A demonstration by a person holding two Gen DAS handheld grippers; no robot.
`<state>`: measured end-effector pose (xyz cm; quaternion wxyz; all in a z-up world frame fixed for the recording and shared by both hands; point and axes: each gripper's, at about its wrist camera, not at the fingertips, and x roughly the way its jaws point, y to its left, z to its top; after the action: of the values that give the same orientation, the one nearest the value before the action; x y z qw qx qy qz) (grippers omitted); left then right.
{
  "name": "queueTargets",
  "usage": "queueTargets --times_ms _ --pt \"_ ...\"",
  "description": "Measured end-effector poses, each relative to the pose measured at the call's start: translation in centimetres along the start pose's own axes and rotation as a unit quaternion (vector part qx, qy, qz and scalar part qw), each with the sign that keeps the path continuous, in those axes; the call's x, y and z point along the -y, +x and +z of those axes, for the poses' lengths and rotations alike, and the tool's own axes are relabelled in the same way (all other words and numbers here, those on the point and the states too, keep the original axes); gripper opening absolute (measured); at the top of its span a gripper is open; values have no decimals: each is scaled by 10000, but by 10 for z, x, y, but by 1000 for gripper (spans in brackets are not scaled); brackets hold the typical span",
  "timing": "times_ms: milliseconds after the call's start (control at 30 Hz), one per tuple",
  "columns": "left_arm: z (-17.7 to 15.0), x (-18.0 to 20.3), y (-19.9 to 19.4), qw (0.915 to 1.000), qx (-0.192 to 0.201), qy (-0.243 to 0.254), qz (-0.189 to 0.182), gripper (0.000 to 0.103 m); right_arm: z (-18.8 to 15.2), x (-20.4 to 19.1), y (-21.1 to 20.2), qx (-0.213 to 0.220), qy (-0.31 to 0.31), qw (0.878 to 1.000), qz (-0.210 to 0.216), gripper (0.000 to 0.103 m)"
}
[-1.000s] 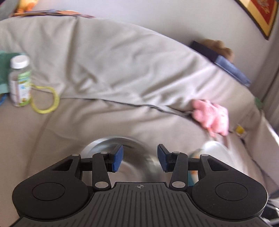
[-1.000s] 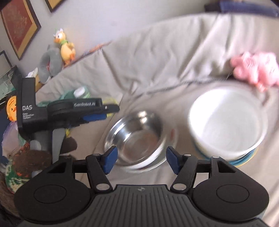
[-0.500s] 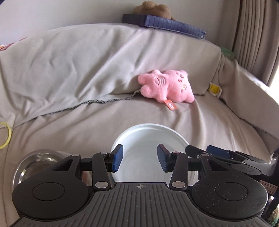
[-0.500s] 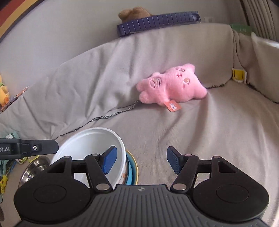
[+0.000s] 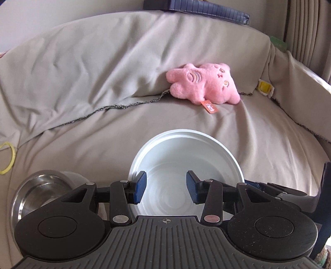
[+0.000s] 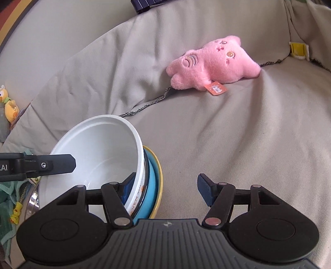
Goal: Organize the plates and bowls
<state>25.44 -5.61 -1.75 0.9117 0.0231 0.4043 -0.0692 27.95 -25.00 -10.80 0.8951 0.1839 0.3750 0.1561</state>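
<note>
A white bowl (image 5: 186, 157) (image 6: 97, 149) sits on a beige-covered sofa, stacked on a blue dish (image 6: 152, 182) and a yellow plate (image 6: 159, 171). A steel bowl (image 5: 37, 194) stands just left of it. My left gripper (image 5: 165, 188) is open and hovers over the white bowl's near side, holding nothing. My right gripper (image 6: 165, 190) is open; its left finger (image 6: 127, 188) is inside the white bowl's right rim and its right finger is over bare cover. The left gripper's finger tip also shows in the right wrist view (image 6: 60, 163).
A pink plush toy (image 5: 204, 84) (image 6: 213, 66) lies against the sofa back behind the bowls. A yellow ring (image 5: 8, 157) lies at far left. A dark cushion (image 5: 196, 8) tops the backrest. Green cloth and small toys (image 6: 10, 198) sit left.
Both grippers swung right from the steel bowl to the white bowl stack. In the last half second the right gripper came closer, its left finger now inside the bowl's rim.
</note>
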Motion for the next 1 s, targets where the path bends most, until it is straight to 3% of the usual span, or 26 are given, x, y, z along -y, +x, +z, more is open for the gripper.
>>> queueTargets --times_ms 133,300,500,600,767,1000 --pt "0 5 8 9996 -185 183 123 44 0 4 10 -239 201 9990 326 59" --pt "2 7 23 9984 -428 327 178 37 -3 2 13 -328 219 9983 439 59" --pt "8 17 27 9953 -746 583 179 37 -4 5 18 -540 393 9957 644 38" --pt "13 21 18 9956 -757 543 -79 37 -6 7 21 -590 361 9969 364 31" --pt "23 28 0 9963 -606 502 -340 37 -6 15 19 -621 527 9955 481 30" --pt "24 32 -6 9954 -618 736 20 37 -6 16 18 -612 514 9951 583 30"
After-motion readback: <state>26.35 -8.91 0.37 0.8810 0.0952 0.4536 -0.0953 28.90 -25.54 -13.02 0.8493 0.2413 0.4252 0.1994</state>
